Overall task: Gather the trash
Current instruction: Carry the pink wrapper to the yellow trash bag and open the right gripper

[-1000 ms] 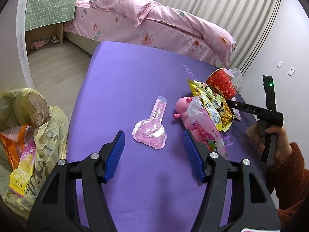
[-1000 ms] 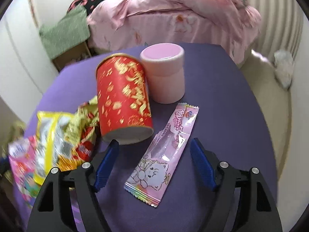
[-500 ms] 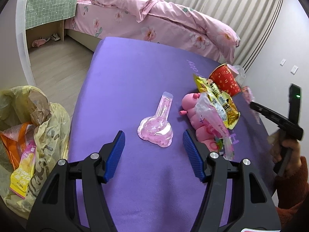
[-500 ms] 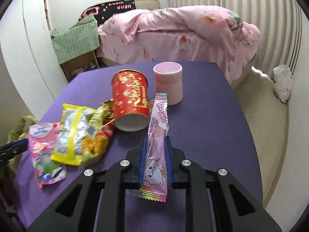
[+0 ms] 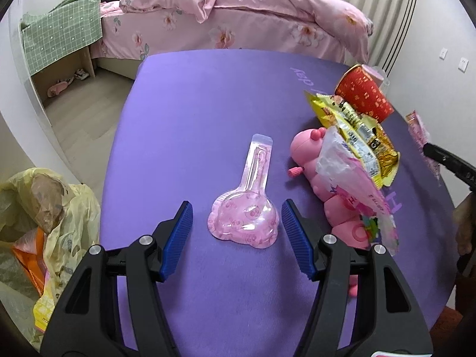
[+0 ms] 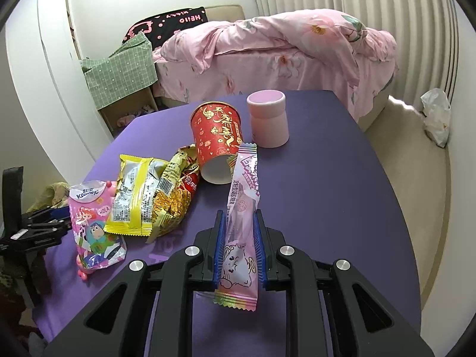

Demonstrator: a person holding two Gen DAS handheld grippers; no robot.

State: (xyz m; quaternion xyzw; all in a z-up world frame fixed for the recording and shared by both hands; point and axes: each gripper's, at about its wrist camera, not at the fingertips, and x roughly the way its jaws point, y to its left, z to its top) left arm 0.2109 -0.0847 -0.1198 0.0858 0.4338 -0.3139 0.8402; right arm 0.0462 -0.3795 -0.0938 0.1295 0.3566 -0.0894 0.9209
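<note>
My right gripper (image 6: 238,226) is shut on a long pink candy wrapper (image 6: 242,208) and holds it above the purple table (image 6: 327,184). The wrapper also shows at the right edge of the left wrist view (image 5: 418,125). My left gripper (image 5: 236,223) is open, its blue pads either side of a clear pink spoon-shaped blister pack (image 5: 247,205) lying flat on the table. Yellow snack bags (image 6: 142,193), a pink printed pouch (image 6: 92,223) and a red paper cup (image 6: 218,139) lying on its side sit in a pile.
A yellow trash bag (image 5: 44,208) with wrappers in it stands off the table's left edge. A pink toy (image 5: 321,172) lies under the pouches. A pink lidded jar (image 6: 267,119) stands behind the cup. A bed with pink bedding (image 5: 238,23) lies beyond the table.
My right gripper closed on the pink candy wrapper and lifted it off the table. My left gripper moved closer to the blister pack, staying open.
</note>
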